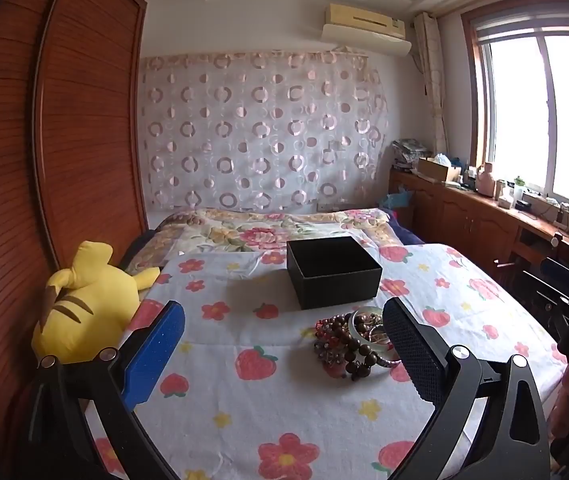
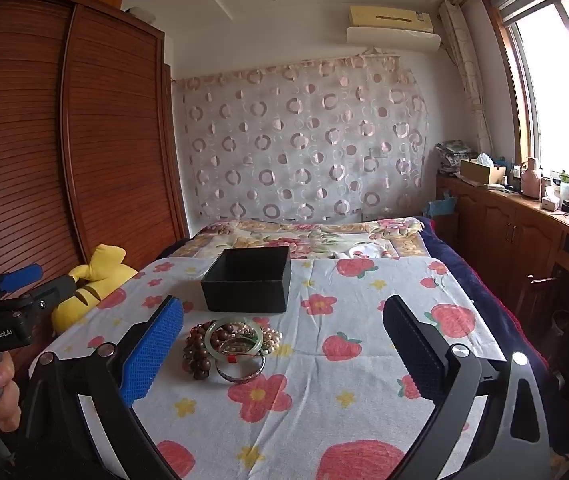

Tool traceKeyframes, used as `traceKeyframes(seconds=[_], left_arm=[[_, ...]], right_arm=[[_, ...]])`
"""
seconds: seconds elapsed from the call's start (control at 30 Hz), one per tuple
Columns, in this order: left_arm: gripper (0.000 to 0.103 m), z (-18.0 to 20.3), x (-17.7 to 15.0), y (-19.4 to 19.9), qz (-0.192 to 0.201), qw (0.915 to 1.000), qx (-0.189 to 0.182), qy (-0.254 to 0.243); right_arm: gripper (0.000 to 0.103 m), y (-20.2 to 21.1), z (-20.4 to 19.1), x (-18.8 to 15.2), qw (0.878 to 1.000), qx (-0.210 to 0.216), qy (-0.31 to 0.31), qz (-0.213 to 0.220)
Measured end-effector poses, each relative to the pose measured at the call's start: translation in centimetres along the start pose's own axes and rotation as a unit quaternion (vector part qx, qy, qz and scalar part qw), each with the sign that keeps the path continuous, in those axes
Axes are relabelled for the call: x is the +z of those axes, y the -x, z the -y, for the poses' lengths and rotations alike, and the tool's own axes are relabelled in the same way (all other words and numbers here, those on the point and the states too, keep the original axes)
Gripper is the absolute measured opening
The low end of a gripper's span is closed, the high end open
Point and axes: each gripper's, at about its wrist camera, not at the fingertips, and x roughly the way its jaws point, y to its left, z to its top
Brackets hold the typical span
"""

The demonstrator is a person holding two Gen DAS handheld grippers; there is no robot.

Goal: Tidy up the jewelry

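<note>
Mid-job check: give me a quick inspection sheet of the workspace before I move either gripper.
Surface: fruit-and-flower print cloth, lightly wrinkled.
Job's things: open black box, inside not visible; heap of bracelets in front of it, including a pale green bangle and brown beads.
Clutter: yellow plush toy at the left edge.
Grippers: left gripper and right gripper both open, holding nothing.
Cables: nothing seen on the cloth.
Surroundings: wooden wardrobe, bed, window, cluttered cabinet top.
</note>
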Motion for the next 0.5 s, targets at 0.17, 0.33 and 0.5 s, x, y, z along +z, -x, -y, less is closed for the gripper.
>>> traceKeyframes(seconds=[0.17, 0.33, 0.5], left_arm=[[0.096, 0.19, 0.17, -0.14, 0.000, 1.0000, 0.000, -0.001], [0.096, -0.06, -0.03, 0.02, 0.001, 1.0000, 0.000, 0.002], [0.096, -0.05, -0.01, -0.02, 0.001, 1.0000, 0.000, 0.001]], right_arm=[[0.101, 0.00, 0.02, -0.01, 1.000, 0.000, 0.000, 0.000], [0.101, -0.03, 0.04, -0.03, 1.000, 0.000, -0.001, 0.000], [0.101, -0.02, -0.02, -0.02, 1.000, 0.000, -0.001, 0.000]])
